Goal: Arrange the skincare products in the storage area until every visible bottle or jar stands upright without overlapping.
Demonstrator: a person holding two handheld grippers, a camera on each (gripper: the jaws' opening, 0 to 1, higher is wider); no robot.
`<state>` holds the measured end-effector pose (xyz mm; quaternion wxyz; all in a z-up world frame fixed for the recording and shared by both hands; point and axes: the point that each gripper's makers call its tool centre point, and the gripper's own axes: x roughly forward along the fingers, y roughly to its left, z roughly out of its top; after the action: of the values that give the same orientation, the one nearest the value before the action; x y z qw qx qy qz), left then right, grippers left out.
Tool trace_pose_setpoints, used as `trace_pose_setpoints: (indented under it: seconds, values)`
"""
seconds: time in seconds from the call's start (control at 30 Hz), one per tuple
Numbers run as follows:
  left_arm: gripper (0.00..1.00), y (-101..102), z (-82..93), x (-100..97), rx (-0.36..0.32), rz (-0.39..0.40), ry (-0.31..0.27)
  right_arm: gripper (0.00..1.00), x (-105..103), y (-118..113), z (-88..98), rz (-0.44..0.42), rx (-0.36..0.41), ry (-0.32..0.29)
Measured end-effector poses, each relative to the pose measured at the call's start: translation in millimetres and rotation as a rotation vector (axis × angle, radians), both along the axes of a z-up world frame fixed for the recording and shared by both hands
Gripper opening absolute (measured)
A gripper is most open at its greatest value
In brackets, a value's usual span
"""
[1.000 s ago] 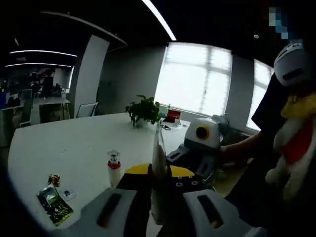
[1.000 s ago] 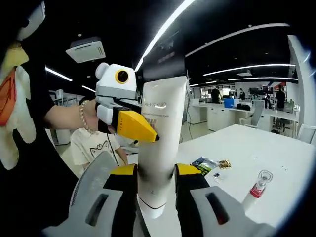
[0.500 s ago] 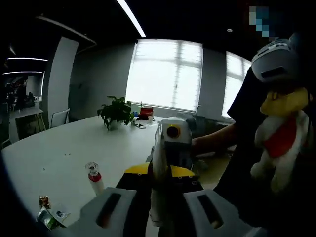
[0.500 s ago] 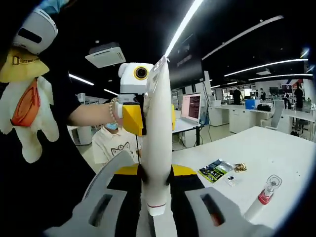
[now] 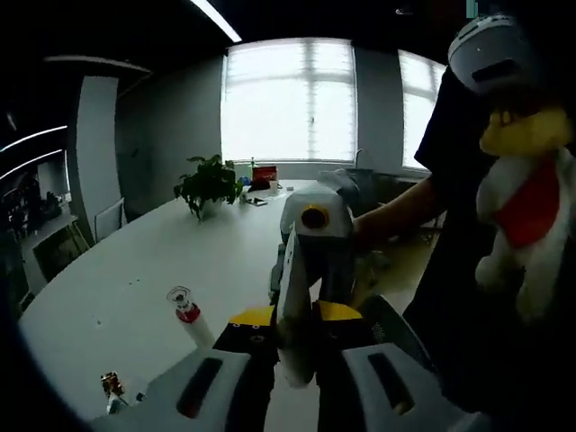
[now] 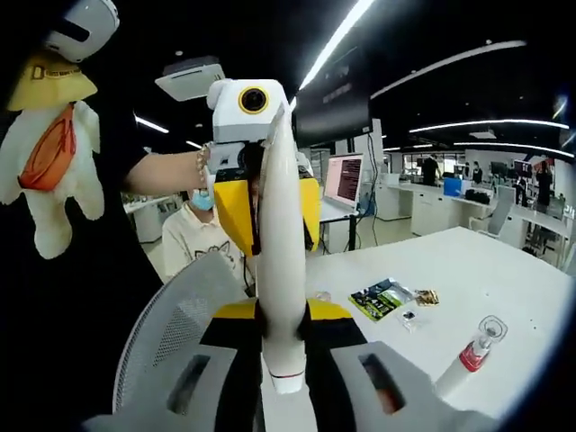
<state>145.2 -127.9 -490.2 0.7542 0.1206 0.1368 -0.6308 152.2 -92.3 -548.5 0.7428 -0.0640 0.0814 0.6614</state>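
Turned edge-on since before, white tube [image 6: 281,261] held by both grippers' jaws.

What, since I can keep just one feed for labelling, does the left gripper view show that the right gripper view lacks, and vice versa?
Left gripper view: a potted plant on the white table, in front of bright windows.

Right gripper view: a green sachet on the table, a lit monitor and a mesh chair.

Shared: the white tube gripped by the left claw and the right claw, the small red-collared bottle, and the plush toy.
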Motion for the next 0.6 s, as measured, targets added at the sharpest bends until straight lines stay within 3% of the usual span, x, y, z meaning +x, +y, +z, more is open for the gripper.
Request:
trace_pose_setpoints:
  seconds: [0.37, 0.6]
  values:
    - [0.15, 3, -15.6, 12.4, 0.087, -0.057, -0.03, 0.15, 9, 2, -5.6, -0.003, -0.007, 0.003]
    - [0.13, -1, -26.6, 20.7, 0.115, -0.082, -0.01, 0.17, 21, -5, -17.5, -0.043, -0.047, -0.013]
